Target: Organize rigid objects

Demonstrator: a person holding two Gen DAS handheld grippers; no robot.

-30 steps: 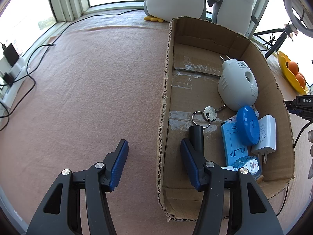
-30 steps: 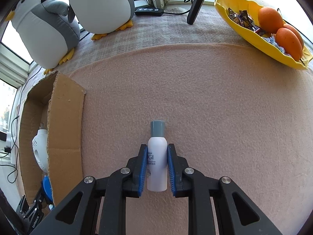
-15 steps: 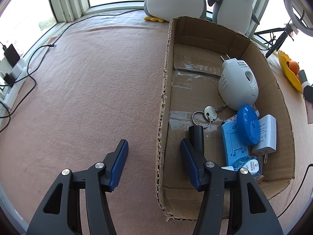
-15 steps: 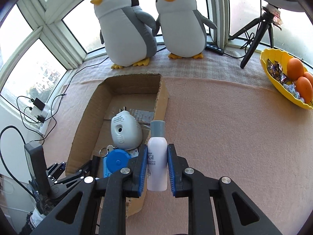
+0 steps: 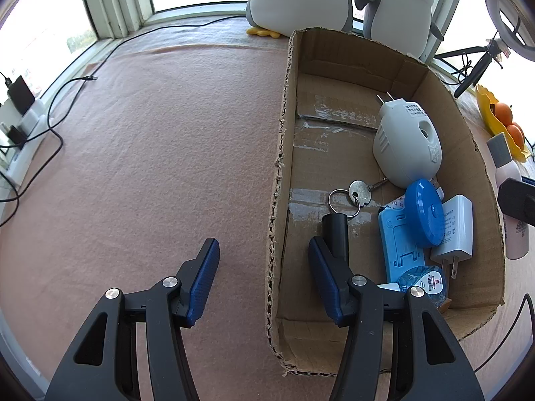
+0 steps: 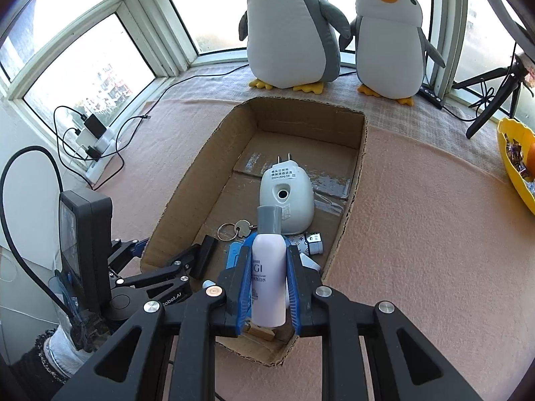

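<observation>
Two penguin plushies (image 6: 337,30) behind cardboard box (image 6: 354,197); yellow bowl (image 6: 515,167) right.

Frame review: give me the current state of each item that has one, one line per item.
Bottle: upright, capped, clamped in the right hand-held gripper, above the box's near end.
Left hand-held gripper: open, straddling the box's left wall, holding nothing.
Box: open-topped, partly filled.
Plug-in device: lying in the box, prongs toward the penguins.
Key: flat on the box floor, on its ring.
</observation>
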